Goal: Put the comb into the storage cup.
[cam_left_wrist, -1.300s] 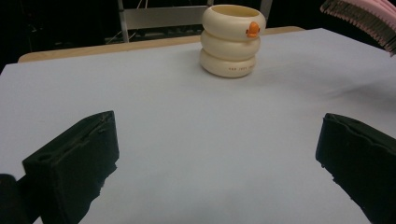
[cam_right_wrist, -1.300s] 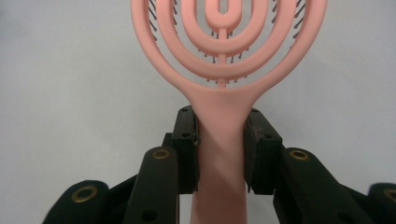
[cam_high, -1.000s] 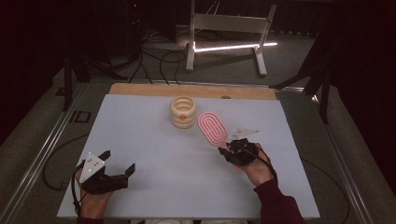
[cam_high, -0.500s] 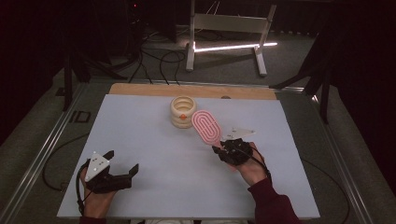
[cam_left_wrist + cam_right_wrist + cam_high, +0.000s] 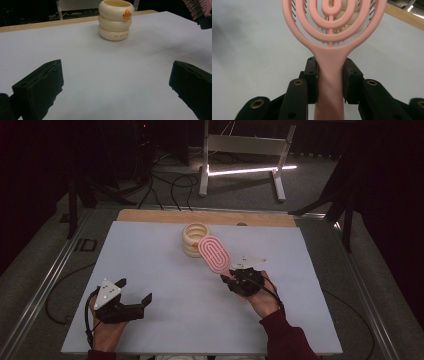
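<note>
Pink hairbrush (image 5: 214, 254), clamped by its handle in the right hand-held gripper (image 5: 235, 276), leans beside the cream ringed cup (image 5: 195, 239); left hand-held gripper (image 5: 134, 293) gapes empty.

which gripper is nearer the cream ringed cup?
Right. The right gripper, shut on the pink brush, sits just in front of the cup; the open left gripper sits far front-left.

Bare table (image 5: 150, 265) between both grippers, cream ringed cup (image 5: 193, 240) blocking far centre

My right gripper (image 5: 231, 278) holds the brush (image 5: 214, 254) just before the ringed cup (image 5: 194, 239) at the desk's (image 5: 150, 250) far middle; my left gripper (image 5: 136, 299) sits near-left.
</note>
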Action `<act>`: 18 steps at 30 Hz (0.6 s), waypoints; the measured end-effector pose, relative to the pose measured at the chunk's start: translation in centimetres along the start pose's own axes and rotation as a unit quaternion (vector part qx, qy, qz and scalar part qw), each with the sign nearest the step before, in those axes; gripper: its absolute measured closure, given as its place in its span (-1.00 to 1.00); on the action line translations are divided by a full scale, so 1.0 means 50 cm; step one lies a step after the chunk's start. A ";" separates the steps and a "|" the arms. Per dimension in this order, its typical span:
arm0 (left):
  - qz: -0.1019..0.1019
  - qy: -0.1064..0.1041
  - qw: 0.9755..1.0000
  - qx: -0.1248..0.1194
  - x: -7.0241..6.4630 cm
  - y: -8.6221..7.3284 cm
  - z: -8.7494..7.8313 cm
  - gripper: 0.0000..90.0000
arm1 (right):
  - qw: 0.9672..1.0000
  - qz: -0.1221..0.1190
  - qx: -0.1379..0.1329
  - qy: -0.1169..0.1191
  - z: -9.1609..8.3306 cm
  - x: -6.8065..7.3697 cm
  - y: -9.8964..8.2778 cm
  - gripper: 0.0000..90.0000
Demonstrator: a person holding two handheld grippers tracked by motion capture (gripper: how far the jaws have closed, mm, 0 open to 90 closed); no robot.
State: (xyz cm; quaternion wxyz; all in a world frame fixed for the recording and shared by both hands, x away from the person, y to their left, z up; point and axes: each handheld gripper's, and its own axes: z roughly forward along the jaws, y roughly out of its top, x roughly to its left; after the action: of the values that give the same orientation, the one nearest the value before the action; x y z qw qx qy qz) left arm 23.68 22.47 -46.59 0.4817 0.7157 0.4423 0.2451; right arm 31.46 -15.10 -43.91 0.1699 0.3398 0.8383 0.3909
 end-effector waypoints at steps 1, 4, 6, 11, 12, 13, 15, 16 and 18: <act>-0.001 -0.001 1.000 -0.001 0.000 0.002 0.001 -1.00 | 1.000 -0.001 -0.001 0.001 0.001 0.001 0.001 0.55; -0.005 -0.004 1.000 -0.003 -0.001 0.008 0.002 -1.00 | 1.000 0.002 -0.006 0.002 0.003 0.006 0.005 0.55; -0.007 -0.007 1.000 -0.003 -0.003 0.011 0.005 -1.00 | 1.000 0.000 -0.011 0.002 0.005 0.009 0.007 0.55; -0.006 -0.010 1.000 -0.002 -0.012 0.023 0.015 -1.00 | 1.000 0.003 -0.021 0.001 0.011 0.016 0.011 0.55; -0.005 -0.012 1.000 -0.002 -0.013 0.026 0.017 -1.00 | 1.000 0.006 -0.023 0.002 0.012 0.018 0.011 0.55; -0.004 -0.013 1.000 -0.003 -0.015 0.029 0.020 -1.00 | 1.000 0.005 -0.023 0.002 0.014 0.020 0.012 0.55; -0.004 -0.016 1.000 -0.005 -0.019 0.036 0.024 -1.00 | 1.000 0.005 -0.024 0.002 0.017 0.024 0.015 0.55; -0.004 -0.016 1.000 -0.005 -0.019 0.036 0.024 -1.00 | 1.000 0.005 -0.024 0.002 0.017 0.024 0.015 0.55; 0.000 -0.019 1.000 -0.004 -0.026 0.044 0.030 -1.00 | 1.000 0.004 -0.029 0.004 0.020 0.028 0.017 0.55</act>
State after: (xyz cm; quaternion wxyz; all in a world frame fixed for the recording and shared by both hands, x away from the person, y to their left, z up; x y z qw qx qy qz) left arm 25.10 20.30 -45.13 0.4931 0.7183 0.4320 0.2329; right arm 31.38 -13.17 -43.91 0.1746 0.3369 0.8259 0.4171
